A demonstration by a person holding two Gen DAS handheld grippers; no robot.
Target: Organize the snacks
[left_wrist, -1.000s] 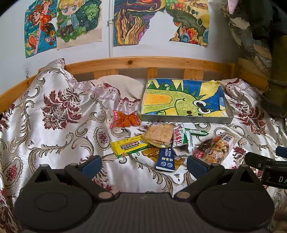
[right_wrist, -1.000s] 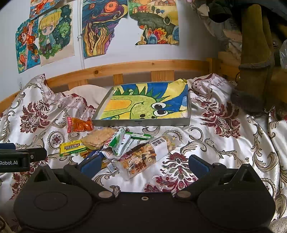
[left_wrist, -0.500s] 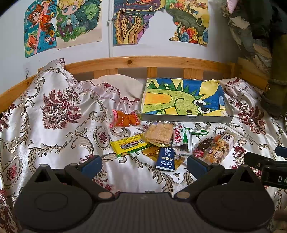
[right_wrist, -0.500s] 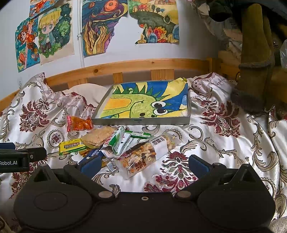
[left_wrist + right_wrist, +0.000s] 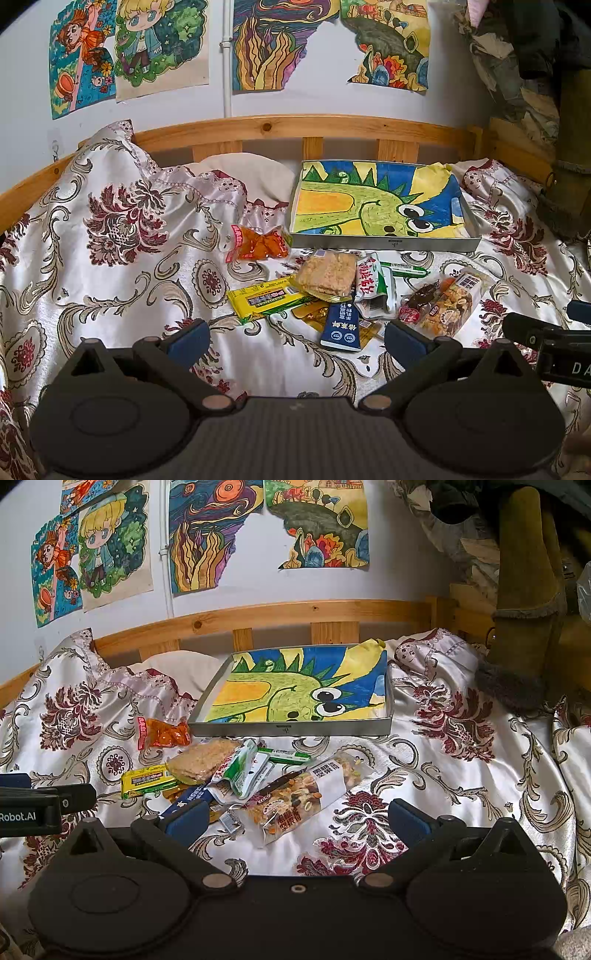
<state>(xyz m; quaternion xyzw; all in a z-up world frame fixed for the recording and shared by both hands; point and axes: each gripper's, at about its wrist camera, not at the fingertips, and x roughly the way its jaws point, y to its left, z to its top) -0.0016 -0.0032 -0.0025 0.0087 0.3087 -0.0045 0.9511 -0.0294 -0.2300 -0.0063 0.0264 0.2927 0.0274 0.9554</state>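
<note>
Ahead of the left gripper [image 5: 295,338], jaws spread wide and empty, the snacks sit in a loose pile on the bedspread [image 5: 122,280]: yellow bar [image 5: 266,298], cracker pack [image 5: 327,275], blue sachet [image 5: 341,325], green-white pouch [image 5: 375,286], nut bag [image 5: 445,301] to the right, orange pack [image 5: 258,245] apart, far left. Tray [image 5: 388,243] beyond the pile, holds only a dinosaur drawing, no snacks. Nothing sorted yet by the look of it; all still to move.

Right wrist view: right gripper [image 5: 295,818] also wide open, empty. Nut bag [image 5: 295,797] lies just ahead between the fingers, likely first pick. Tray [image 5: 291,729] farther on, path clear. Packs overlap, so a grab may drag neighbours. Left gripper's body pokes in at far left; soft bedding gives under pressure.
</note>
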